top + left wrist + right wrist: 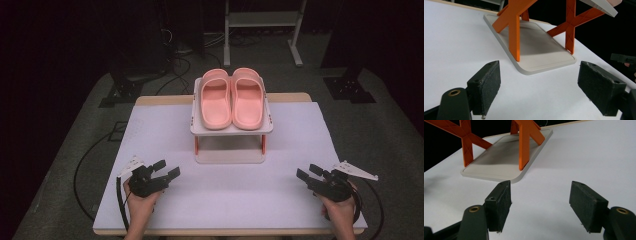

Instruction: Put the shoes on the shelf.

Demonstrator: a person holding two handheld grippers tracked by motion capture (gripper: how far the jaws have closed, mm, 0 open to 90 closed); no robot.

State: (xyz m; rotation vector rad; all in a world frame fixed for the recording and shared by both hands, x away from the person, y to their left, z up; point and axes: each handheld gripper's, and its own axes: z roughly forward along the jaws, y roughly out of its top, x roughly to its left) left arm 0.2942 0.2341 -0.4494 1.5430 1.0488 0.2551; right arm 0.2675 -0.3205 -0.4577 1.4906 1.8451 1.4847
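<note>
Both hands sit low at the near edge of the white table cover (220, 200), and from the high view the left gripper (167, 169) is parked near the front left, jaws spread with nothing between them, while the right gripper (310, 172) mirrors it near the front right, also spread wide and empty, both well apart from the rack (231, 129) in the middle. Up top on that two-tier shoe rack, a pair of pink slippers (232, 98) lies side by side, touching along their inner edges, toes toward the person. Now the left gripper view gives what the overhead cannot: the rack's orange crossed legs (514, 30) standing on its pale grey base plate (541, 53), the black padded fingers (487, 83) framing bare table just short of the plate's corner, and the other gripper's tip (622, 58) poking in at the far right. Over in the right gripper view, same orange legs (524, 145) from the opposite side, base plate (504, 157) just ahead of the inner pad (500, 202), jaws gaping on nothing
</note>
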